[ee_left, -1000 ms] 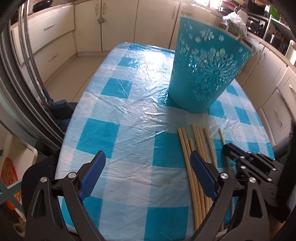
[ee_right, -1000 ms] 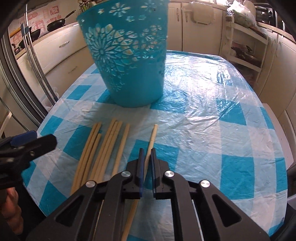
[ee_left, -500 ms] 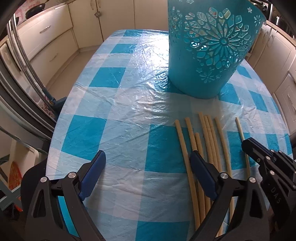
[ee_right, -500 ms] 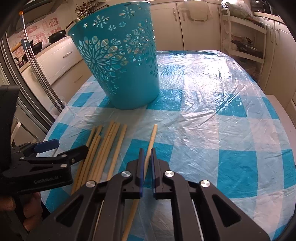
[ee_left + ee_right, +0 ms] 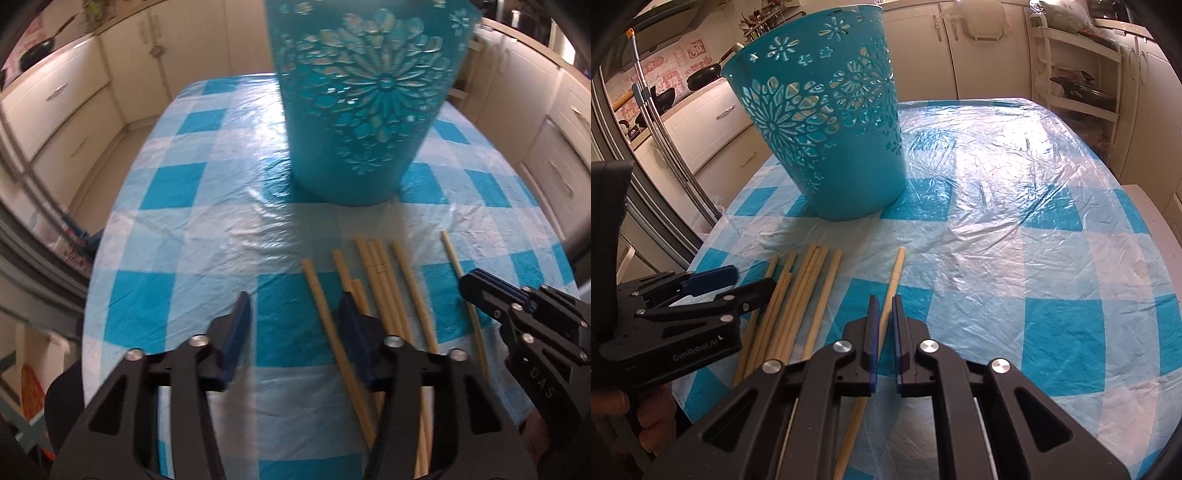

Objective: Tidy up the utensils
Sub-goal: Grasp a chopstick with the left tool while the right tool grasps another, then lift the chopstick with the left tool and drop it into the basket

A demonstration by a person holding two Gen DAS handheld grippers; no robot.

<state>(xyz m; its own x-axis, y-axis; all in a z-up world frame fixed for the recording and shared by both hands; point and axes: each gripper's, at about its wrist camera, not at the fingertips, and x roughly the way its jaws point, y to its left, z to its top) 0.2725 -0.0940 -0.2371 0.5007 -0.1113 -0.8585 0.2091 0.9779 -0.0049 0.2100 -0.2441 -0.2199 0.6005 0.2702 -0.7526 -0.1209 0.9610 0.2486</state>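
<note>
A: Start at the left gripper (image 5: 295,325). How do its jaws stand?

B: They are closing, partly apart, and the leftmost chopstick (image 5: 325,310) of the loose bundle of chopsticks (image 5: 384,295) runs up between them. The pads do not yet press on it, as far as the blurred left wrist view lets one judge.

A: And the right gripper (image 5: 882,325)?

B: Its jaws are drawn almost together on the single chopstick (image 5: 892,284) that lies apart from the bundle, on the right side. The stick passes through the narrow gap; the grip looks closed on it.

A: How would these sticks handle?

B: They look like pale bamboo or wood: light, stiff, thin and smooth, so likely to roll on the plastic-covered checked tablecloth (image 5: 1015,240) and to pivot if pinched near one end. A hold near the middle or the thicker end would probably keep one from swinging.

A: Which way do they point?

B: All lie flat on the table, long axes roughly parallel, running from the near edge toward the teal cut-out basket (image 5: 827,122), tips stopping short of its base. The basket stands upright, well back from the grippers.

A: So the sticks would have to be tipped on end to go in?

B: Likely, since the rim is high above the cloth.
</note>
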